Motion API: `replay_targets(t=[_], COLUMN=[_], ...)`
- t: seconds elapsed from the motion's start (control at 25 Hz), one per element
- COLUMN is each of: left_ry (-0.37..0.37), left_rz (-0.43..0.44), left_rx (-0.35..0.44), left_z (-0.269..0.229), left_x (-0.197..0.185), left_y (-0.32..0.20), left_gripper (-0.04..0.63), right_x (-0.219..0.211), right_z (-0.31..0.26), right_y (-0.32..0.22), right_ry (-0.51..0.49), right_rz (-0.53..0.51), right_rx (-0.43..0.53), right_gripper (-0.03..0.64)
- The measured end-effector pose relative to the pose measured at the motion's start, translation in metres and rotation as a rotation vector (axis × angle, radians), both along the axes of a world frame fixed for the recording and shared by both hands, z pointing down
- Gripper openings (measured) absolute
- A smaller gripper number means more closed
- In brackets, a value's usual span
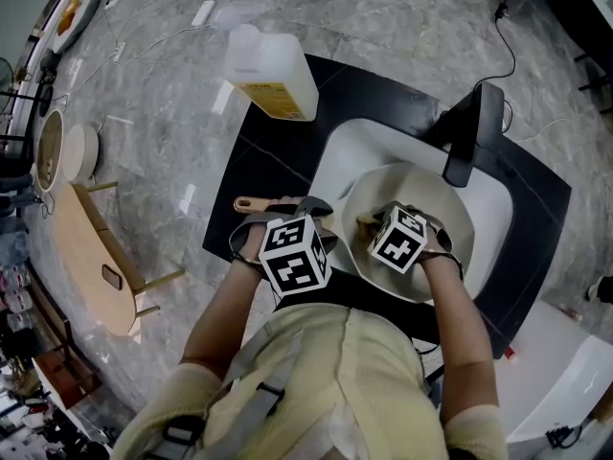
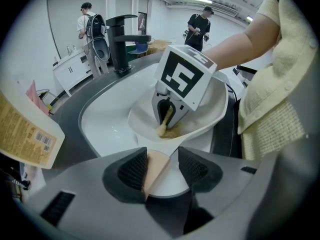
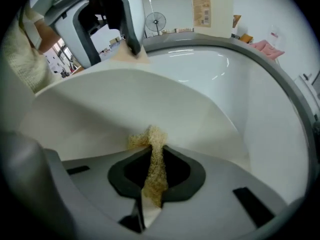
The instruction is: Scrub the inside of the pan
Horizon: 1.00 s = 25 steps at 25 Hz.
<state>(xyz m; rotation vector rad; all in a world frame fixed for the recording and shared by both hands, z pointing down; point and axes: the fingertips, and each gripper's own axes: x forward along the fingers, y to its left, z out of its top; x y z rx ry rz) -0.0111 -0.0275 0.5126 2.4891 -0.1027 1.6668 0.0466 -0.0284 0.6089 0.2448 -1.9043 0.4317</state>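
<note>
A cream-white pan point(image 1: 436, 199) lies tilted in the white sink point(image 1: 350, 156). Its tan handle point(image 1: 251, 203) points left. My left gripper point(image 1: 287, 214) is shut on that handle point(image 2: 156, 165), which shows as a tan wedge between the two dark pads point(image 2: 133, 170) in the left gripper view. My right gripper point(image 1: 372, 222) reaches into the pan and is shut on a tan scrub pad point(image 3: 155, 164). The pad's tip point(image 3: 146, 138) presses on the pan's inner wall point(image 3: 125, 104). The left gripper view shows the right gripper point(image 2: 167, 115) with the scrub pad point(image 2: 168, 129) low inside the pan point(image 2: 210, 109).
A black faucet point(image 1: 474, 132) stands at the sink's far right rim. A white detergent jug point(image 1: 271, 73) with a yellow label sits on the black counter point(image 1: 251, 175) behind the sink. Two people point(image 2: 91, 29) stand far back in the room. A wooden chair point(image 1: 96, 257) is at the left.
</note>
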Motion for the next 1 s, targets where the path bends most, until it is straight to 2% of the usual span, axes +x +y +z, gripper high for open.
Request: replay_targets(t=[0.6, 0.84, 1.0], left_ry=[0.0, 0.0, -0.001], left_rz=[-0.004, -0.006, -0.008], left_rx=[-0.011, -0.017, -0.025], left_z=[0.0, 0.0, -0.001], left_x=[-0.001, 0.0, -0.001], left_y=[0.001, 0.0, 0.0], left_gripper=[0.198, 0.198, 0.198], right_x=[0.022, 0.033, 0.043], right_z=[0.019, 0.007, -0.004], right_y=[-0.029, -0.038, -0.039], right_ry=[0.055, 0.01, 0.005], right_rz=[0.111, 0.213, 0.229], right_rx=[0.115, 0.108, 0.124], right_gripper=[0.054, 0.054, 0.054])
